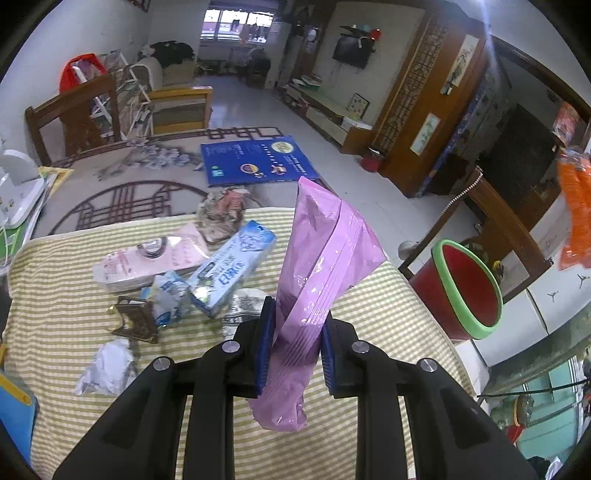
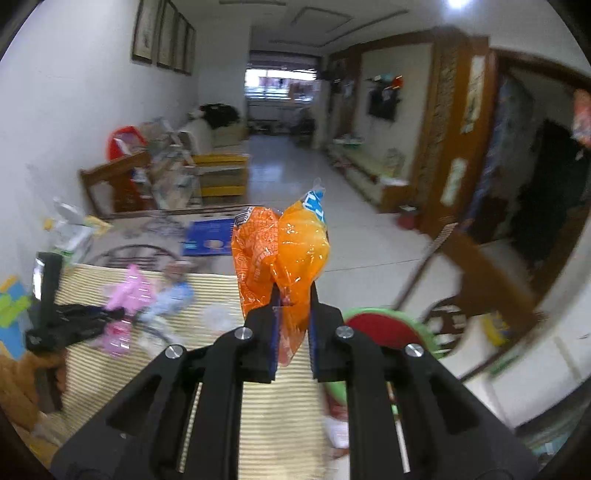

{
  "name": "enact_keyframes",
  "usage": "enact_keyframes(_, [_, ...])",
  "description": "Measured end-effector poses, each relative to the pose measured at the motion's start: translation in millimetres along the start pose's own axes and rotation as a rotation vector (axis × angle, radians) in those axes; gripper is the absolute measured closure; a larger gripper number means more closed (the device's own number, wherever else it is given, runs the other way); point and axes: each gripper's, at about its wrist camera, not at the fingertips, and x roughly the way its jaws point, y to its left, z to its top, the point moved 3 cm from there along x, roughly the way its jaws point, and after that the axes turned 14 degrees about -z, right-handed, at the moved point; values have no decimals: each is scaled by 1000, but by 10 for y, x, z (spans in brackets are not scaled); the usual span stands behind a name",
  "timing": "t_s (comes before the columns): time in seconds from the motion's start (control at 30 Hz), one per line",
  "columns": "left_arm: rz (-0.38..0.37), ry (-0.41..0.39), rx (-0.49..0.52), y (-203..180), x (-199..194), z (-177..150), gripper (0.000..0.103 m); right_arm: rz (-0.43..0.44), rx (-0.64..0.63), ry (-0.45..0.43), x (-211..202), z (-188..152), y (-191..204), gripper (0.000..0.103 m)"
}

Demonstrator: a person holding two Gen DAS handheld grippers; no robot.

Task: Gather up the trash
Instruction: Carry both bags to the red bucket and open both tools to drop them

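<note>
The left gripper has its jaws clamped on a pink plastic packet that stands up from them. Under them lies the striped yellow cloth of the worktop. Left of the jaws sit a crumpled white paper, a blue-and-white carton and a pink flat pack. Right of them, off the worktop's edge, stands a red bin with a green rim. The right gripper has its jaws clamped on an orange wrapper. Beyond, a blue box lies on the patterned worktop, then tiled floor runs to a far window.
</note>
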Motion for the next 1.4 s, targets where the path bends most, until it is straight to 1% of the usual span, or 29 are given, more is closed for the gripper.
enact_keyframes(0.07, [-5, 6, 8, -14, 24, 10, 83, -67, -38, 2, -80, -11, -194, 90])
enact_keyframes(0.17, [-3, 9, 12, -17, 47, 19, 83, -219, -131, 6, -224, -14, -505, 90])
enact_keyframes(0.23, [2, 13, 7, -3, 67, 16, 83, -311, -146, 7, -306, -6, -708, 90])
enact_keyframes(0.27, [3, 15, 2, -7, 83, 13, 83, -317, -134, 7, -338, -10, -783, 90])
enact_keyframes(0.37, [-6, 15, -5, -70, 147, 43, 83, -278, -73, -23, -444, -23, -895, 90])
enact_keyframes(0.47, [-33, 18, -1, -252, 266, 94, 83, -195, -18, -21, -332, -139, -798, 90])
enact_keyframes(0.53, [-61, 18, 20, -472, 378, 142, 83, -130, 46, -2, -160, -257, -736, 90])
enact_keyframes(0.6, [-85, 16, 44, -676, 467, 183, 83, -82, 115, 30, 23, -360, -652, 90])
enact_keyframes(0.63, [-103, 18, 64, -838, 536, 208, 83, -57, 166, 55, 167, -445, -656, 90])
enact_keyframes(0.67, [-116, 19, 76, -934, 572, 209, 83, -44, 194, 69, 265, -504, -646, 90])
enact_keyframes(0.73, [-147, 21, 105, -1174, 664, 227, 83, -36, 246, 103, 484, -628, -687, 90])
enact_keyframes(0.83, [-185, 28, 156, -1570, 871, 282, 83, -34, 285, 151, 773, -787, -774, 90])
enact_keyframes(0.97, [-224, 31, 169, -1892, 1118, 371, 83, -24, 330, 202, 1060, -929, -962, 90])
enact_keyframes(1.1, [-259, 50, 174, -2191, 1463, 440, 83, -22, 365, 242, 1345, -1047, -1197, 90])
enact_keyframes(1.2, [-270, 79, 179, -2343, 1754, 444, 83, -12, 373, 272, 1530, -1115, -1249, 90])
enact_keyframes(1.4, [-242, 168, 183, -2479, 2327, 414, 83, 25, 353, 323, 1778, -1261, -1115, 90])
